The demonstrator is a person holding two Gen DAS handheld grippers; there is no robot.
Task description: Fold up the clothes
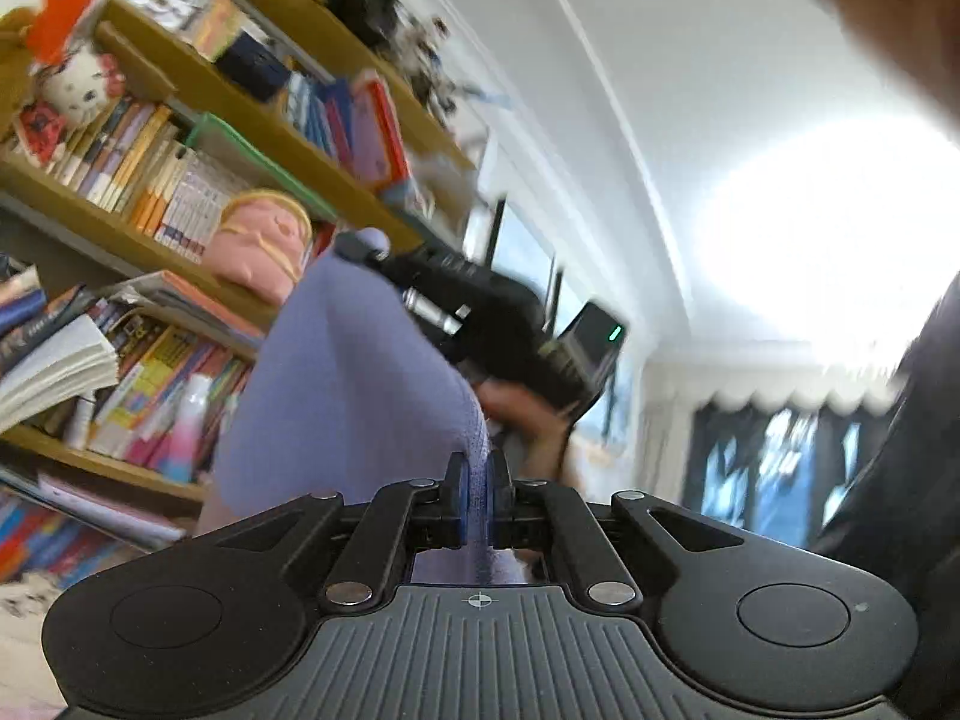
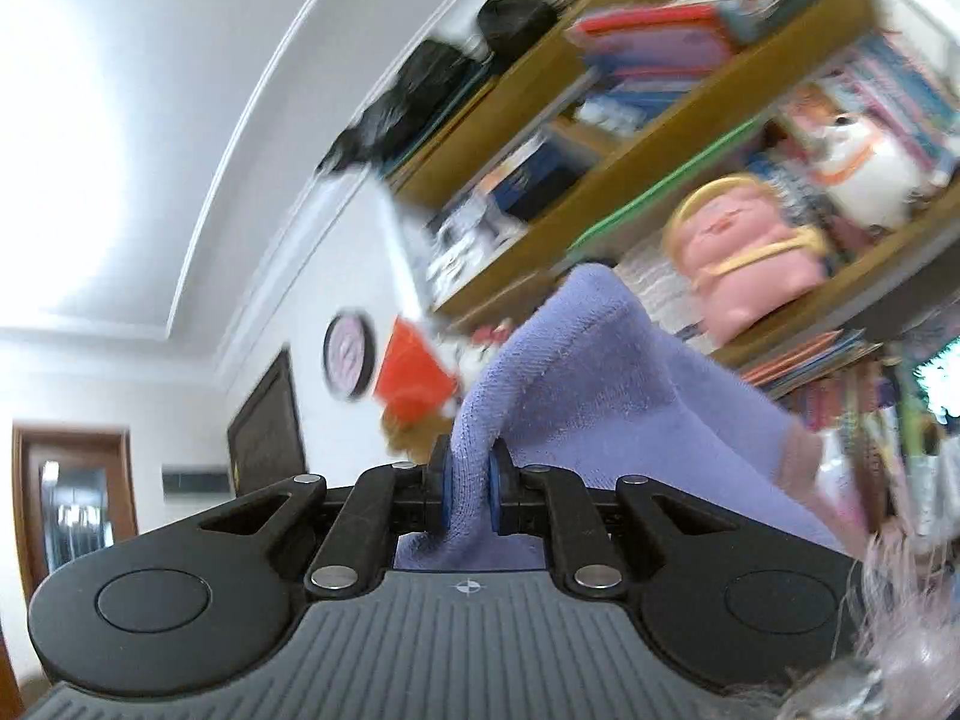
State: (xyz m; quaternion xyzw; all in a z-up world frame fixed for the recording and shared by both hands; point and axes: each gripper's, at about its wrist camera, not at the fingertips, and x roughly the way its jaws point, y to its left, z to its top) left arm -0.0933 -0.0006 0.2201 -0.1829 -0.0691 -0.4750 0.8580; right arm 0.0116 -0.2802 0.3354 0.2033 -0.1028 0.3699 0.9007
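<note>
Up in the air, the purple cloth [image 1: 336,372] hangs soft, light and floppy; the left gripper [image 1: 478,495] and right gripper [image 2: 471,495] each pinch an edge tight, good spots to hold.

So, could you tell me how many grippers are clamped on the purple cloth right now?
2. The left gripper pinches one part of the purple cloth; the right gripper pinches another. How the cloth hangs below is hidden.

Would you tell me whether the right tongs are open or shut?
Shut: the right tongs pinch the purple garment between their blue pads.
</note>
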